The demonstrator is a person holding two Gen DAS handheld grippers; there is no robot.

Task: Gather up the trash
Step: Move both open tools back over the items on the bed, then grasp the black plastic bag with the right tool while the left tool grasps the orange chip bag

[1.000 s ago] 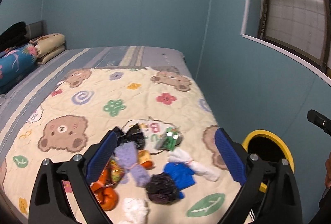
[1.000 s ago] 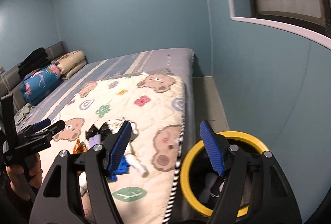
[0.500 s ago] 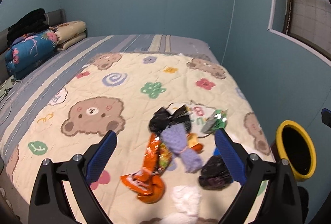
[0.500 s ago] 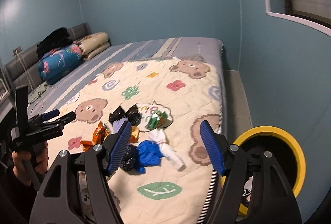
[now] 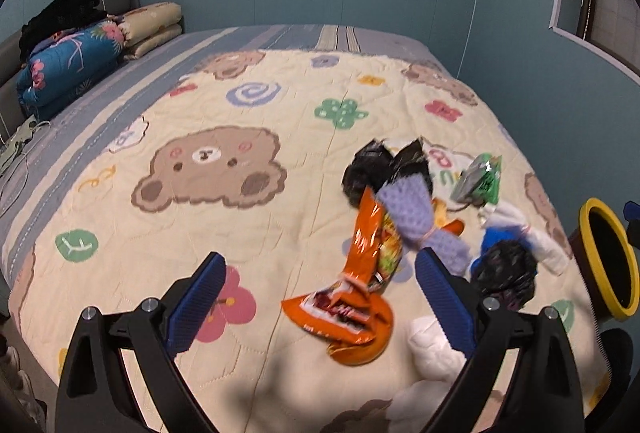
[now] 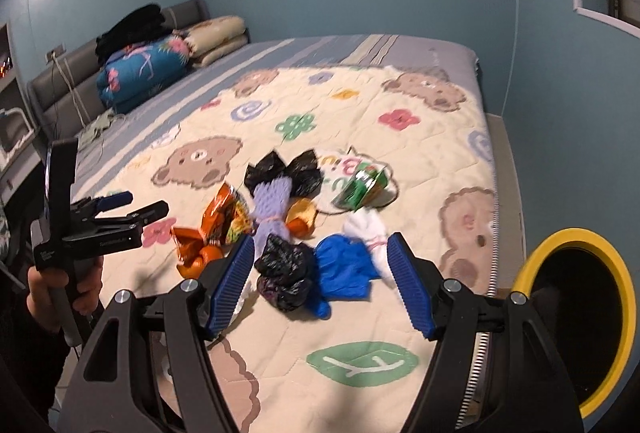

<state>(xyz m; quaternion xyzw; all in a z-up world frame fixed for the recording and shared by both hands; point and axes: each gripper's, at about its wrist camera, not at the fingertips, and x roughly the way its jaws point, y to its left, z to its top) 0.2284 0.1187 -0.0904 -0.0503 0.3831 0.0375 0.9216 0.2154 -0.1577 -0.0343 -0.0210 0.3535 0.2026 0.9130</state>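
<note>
Trash (image 6: pixel 296 233) just ahead of right gripper (image 6: pixel 320 287)

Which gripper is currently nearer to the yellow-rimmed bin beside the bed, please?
Right. The right gripper hangs over the bed corner beside the yellow-rimmed bin; the left gripper is farther along the bed's edge, beyond the trash pile.

White wad (image 5: pixel 430 353): lower part behind left gripper's finger (image 5: pixel 444 301), material unclear. Bin (image 6: pixel 576 329): inside black, contents unreadable; right side cut by lens edge. Blue item (image 6: pixel 344 269): partly under crumpled black bag (image 6: pixel 286 273); type uncertain. Orange wrapper (image 5: pixel 360 297): print smeared by blur. Person's hand (image 6: pixel 60 293): wrist lost in shadow.
</note>
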